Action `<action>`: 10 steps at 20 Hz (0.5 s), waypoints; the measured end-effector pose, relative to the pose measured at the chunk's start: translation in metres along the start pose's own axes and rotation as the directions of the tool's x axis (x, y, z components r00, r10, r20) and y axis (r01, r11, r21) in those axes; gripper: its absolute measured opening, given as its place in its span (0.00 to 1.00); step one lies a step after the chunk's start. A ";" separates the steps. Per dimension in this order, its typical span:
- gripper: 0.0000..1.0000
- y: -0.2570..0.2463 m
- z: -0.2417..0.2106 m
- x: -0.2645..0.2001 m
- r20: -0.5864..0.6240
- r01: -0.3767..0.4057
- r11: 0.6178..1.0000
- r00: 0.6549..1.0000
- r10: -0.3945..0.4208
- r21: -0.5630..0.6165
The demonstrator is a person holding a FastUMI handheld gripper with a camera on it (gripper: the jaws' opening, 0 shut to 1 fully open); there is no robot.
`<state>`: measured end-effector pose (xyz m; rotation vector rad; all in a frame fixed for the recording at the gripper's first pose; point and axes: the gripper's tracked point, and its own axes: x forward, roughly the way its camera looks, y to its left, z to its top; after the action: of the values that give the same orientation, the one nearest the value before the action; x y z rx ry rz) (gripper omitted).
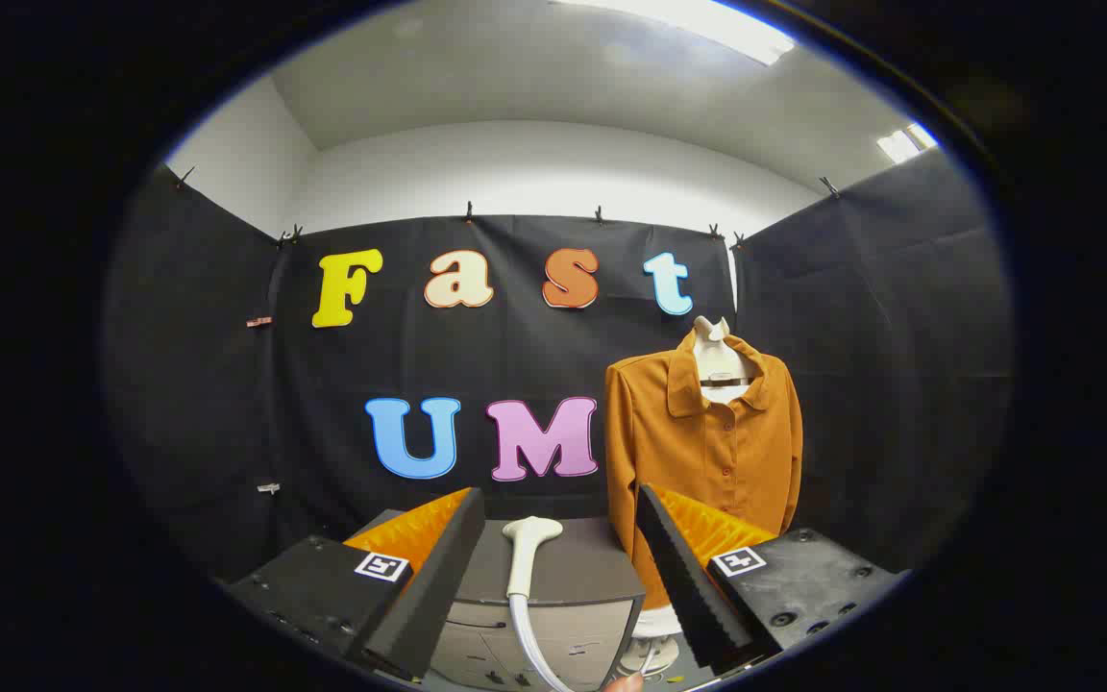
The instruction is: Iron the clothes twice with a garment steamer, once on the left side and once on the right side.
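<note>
An orange button-up shirt [704, 442] hangs on a white mannequin torso [713, 351] to the right, beyond my right finger. A white garment steamer head [527, 548] lies on top of a grey cabinet [573, 577], with its pale hose [527, 639] trailing down the cabinet's front. The steamer lies just ahead of my gripper [563, 586], in the gap between the two fingers and apart from both. My gripper is open with nothing held.
Black cloth walls close the booth behind and on both sides. The grey cabinet has drawers on its front. The mannequin's base [651, 654] shows low beside the cabinet. A fingertip [623, 684] shows at the very bottom.
</note>
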<state>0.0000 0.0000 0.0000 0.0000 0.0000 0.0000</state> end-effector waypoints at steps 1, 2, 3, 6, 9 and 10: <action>0.98 0.001 -0.001 0.000 -0.002 -0.002 1.000 1.000 0.002 0.000; 0.98 0.002 -0.002 -0.001 -0.005 -0.001 1.000 1.000 0.001 -0.003; 0.98 0.004 -0.002 -0.002 -0.006 -0.004 1.000 1.000 0.004 -0.005; 0.98 0.004 -0.001 -0.003 -0.008 -0.006 1.000 1.000 0.006 -0.016; 0.98 0.003 -0.001 -0.002 -0.012 -0.005 1.000 1.000 0.004 -0.018; 0.98 0.004 -0.002 -0.002 -0.014 -0.006 1.000 1.000 0.006 -0.015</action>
<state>-0.0020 0.0038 -0.0018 -0.0154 0.0136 0.0061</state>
